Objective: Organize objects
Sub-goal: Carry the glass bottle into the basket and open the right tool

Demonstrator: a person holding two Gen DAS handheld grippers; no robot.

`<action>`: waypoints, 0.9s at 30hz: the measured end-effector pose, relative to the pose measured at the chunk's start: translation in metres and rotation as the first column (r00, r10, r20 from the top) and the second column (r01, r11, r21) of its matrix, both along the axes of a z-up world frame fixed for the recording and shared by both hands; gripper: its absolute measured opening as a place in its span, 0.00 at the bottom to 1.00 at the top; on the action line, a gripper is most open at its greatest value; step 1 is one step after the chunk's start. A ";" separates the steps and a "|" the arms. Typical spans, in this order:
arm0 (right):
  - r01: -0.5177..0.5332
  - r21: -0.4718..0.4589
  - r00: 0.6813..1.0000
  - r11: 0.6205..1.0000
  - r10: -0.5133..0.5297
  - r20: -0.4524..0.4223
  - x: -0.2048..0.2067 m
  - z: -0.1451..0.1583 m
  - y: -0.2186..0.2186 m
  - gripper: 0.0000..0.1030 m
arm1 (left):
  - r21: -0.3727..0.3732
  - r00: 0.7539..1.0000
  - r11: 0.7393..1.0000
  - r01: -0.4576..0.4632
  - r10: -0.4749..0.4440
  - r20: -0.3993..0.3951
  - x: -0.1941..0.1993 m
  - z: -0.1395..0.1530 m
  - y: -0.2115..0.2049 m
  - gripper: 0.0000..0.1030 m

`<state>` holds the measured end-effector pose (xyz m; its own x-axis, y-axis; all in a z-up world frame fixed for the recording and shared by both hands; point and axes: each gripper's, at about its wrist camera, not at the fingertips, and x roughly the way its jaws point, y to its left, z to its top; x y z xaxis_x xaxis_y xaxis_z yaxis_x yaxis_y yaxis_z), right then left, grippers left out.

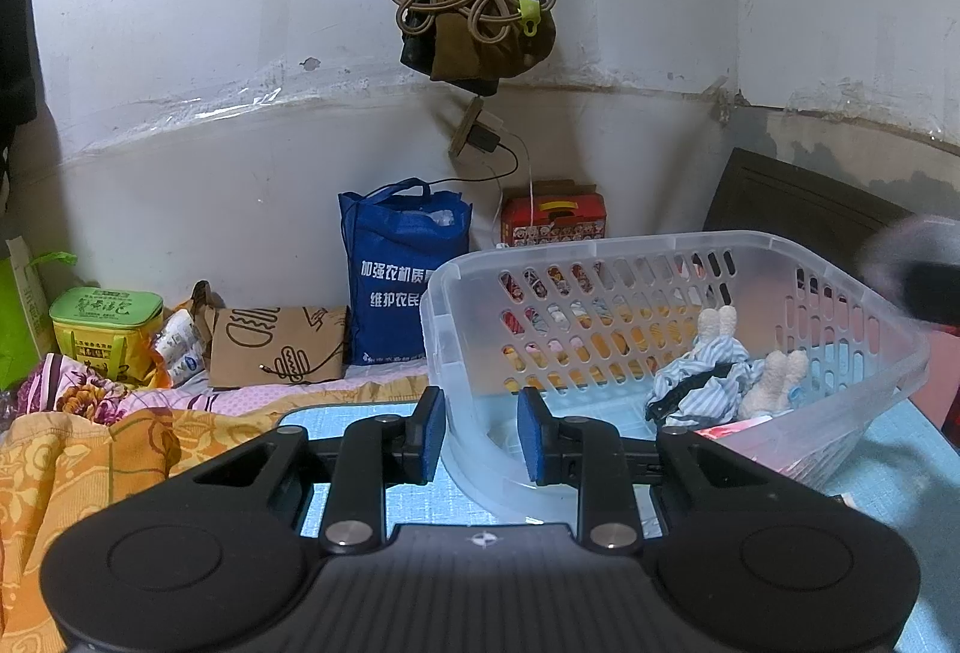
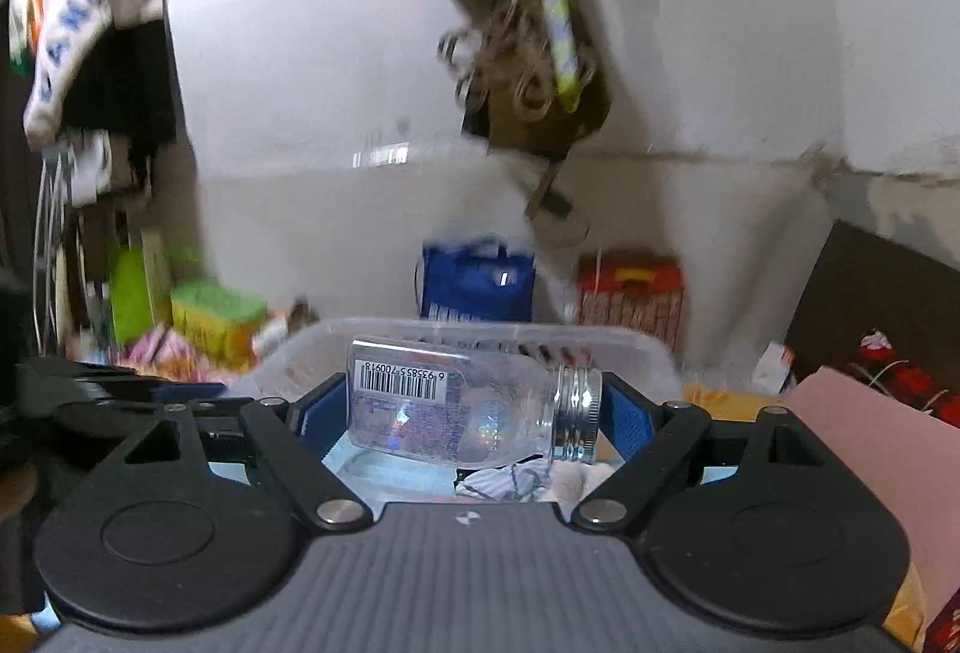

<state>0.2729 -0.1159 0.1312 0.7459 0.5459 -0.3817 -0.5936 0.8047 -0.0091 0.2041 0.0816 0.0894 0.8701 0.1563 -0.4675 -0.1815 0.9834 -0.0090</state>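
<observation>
While our left gripper [image 1: 483,434] pinches the basket [image 1: 840,287] wall steady, lower centre, our right gripper [image 2: 474,416] carries the bottle [image 2: 456,407] clamped lengthwise. We reckon it's basket-bound.

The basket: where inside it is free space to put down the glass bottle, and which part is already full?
The basket floor is bare on the side near the left gripper, which clamps the rim there, up to the slotted far wall. The other end is crowded with the striped cloth and white plush toys. The right gripper holds the bottle sideways above the basket.
</observation>
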 end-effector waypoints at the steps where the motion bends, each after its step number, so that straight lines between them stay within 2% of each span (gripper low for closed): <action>1: -0.011 -0.027 0.999 1.000 0.010 -0.033 0.011 0.000 0.011 0.85 | 0.000 1.000 1.000 0.001 -0.001 0.000 0.000 0.000 0.000 0.30; 3: -0.040 -0.088 0.991 0.995 0.028 -0.131 0.031 -0.003 0.032 0.85 | -0.002 1.000 1.000 0.000 0.000 -0.001 0.000 0.000 0.000 0.30; 6: -0.093 -0.099 0.952 0.991 0.059 -0.300 0.059 -0.014 0.053 0.85 | -0.002 1.000 1.000 0.000 0.000 -0.001 0.001 0.000 0.000 0.30; 7: -0.103 -0.119 0.944 0.988 0.059 -0.325 0.064 -0.018 0.059 0.85 | -0.002 1.000 1.000 0.001 -0.001 -0.001 0.001 0.000 0.000 0.30; 10: -0.091 -0.224 0.946 0.970 0.014 -0.325 0.070 -0.031 0.074 0.85 | -0.010 1.000 1.000 0.005 -0.005 0.000 0.001 -0.001 0.001 0.30; 14: -0.060 -0.269 0.950 0.961 -0.028 -0.312 0.069 -0.039 0.075 0.85 | -0.014 1.000 1.000 0.007 -0.007 0.001 0.000 -0.002 0.001 0.30; 22: -0.022 -0.239 0.951 0.971 -0.054 -0.304 0.078 -0.036 0.064 0.86 | -0.016 1.000 1.000 0.006 -0.006 0.002 0.000 -0.003 0.000 0.30; 23: -0.017 -0.231 0.954 0.973 -0.054 -0.296 0.079 -0.036 0.063 0.89 | -0.015 1.000 1.000 0.005 -0.005 0.002 -0.001 -0.003 0.000 0.30; 24: -0.006 -0.230 0.956 0.973 -0.062 -0.285 0.080 -0.034 0.062 0.99 | -0.014 1.000 1.000 0.005 -0.005 0.003 -0.001 -0.003 0.000 0.30; 27: 0.052 -0.183 0.971 0.982 -0.092 -0.219 0.074 -0.025 0.049 1.00 | -0.014 1.000 1.000 0.005 -0.005 0.003 -0.001 -0.003 0.000 0.30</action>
